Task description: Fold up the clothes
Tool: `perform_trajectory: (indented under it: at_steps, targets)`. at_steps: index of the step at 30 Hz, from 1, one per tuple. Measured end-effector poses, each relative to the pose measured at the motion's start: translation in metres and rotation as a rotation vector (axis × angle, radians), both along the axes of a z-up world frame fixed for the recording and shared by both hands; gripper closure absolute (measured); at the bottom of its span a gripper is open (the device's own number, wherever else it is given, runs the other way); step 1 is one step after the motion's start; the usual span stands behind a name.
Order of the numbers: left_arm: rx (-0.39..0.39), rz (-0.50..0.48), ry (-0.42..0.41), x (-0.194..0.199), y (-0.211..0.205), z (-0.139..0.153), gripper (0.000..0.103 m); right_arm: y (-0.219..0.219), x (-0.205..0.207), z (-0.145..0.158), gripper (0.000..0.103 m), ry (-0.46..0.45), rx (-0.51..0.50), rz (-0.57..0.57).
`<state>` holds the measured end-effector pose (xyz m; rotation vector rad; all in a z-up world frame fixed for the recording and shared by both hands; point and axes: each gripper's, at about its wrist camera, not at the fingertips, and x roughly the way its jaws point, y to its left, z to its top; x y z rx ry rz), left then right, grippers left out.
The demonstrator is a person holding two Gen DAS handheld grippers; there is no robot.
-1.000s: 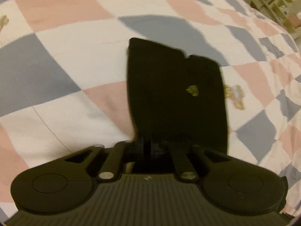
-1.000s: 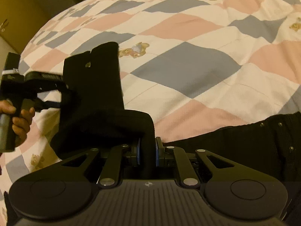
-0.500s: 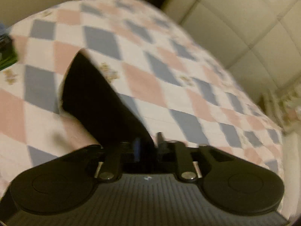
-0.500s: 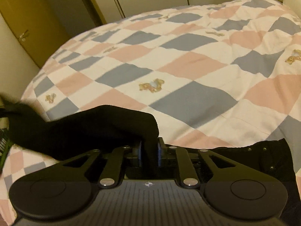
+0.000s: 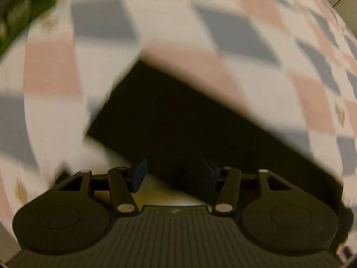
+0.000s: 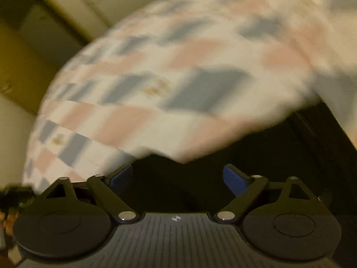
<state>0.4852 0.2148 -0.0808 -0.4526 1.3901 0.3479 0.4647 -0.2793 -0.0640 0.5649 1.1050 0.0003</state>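
both tools gape apart: left tool (image 5: 175, 173) over the black cloth (image 5: 178, 120) on the bed (image 5: 256, 78), right tool (image 6: 177, 178) likewise.

You are looking at a quilted bedspread (image 5: 234, 71) covering most of both views; it is showing a diamond patchwork of pink, grey-blue and white panels; small tan motifs are appearing on some white panels, too blurred to identify; both views are suffering motion blur, so seams and stitching are reading only faintly. In the left wrist view, a green object (image 5: 24, 11) is sitting at the upper left edge, beyond the bedspread; its shape is not resolving. In the right wrist view, pale panelled cabinet doors (image 6: 93, 4) are standing behind the bed; a yellowish-brown door (image 6: 20, 67) is occupying the left edge beside them.
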Motion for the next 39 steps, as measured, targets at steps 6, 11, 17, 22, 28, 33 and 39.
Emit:
perform_trajectory:
  at_steps: [6,11,17,22,28,33,39]
  targets:
    - [-0.126,-0.152,-0.015,-0.055,-0.045,-0.014,0.052,-0.047,-0.091,-0.028,0.028,0.175,-0.023,-0.159]
    - [-0.247,0.091,-0.105,-0.062,-0.009,-0.028,0.050,-0.046,-0.123,-0.019,0.028,0.176,-0.017,-0.182]
    - [-0.355,0.390,-0.099,-0.052,0.037,-0.078,0.050,-0.013,-0.144,-0.016,0.027,0.186,0.003,-0.136]
    - [-0.282,0.261,-0.185,-0.038,0.040,-0.060,0.102,0.017,-0.154,-0.013,0.027,0.209,-0.008,-0.103]
    - [-0.106,-0.106,-0.401,-0.020,0.035,0.008,0.099,0.023,-0.164,0.002,0.027,0.189,-0.034,-0.127]
    - [0.049,-0.232,-0.376,-0.022,0.035,0.019,0.062,0.013,-0.169,0.006,0.025,0.192,-0.036,-0.143]
    - [0.160,-0.100,-0.137,-0.059,0.032,-0.018,0.074,-0.006,-0.164,0.001,0.024,0.189,-0.042,-0.112]
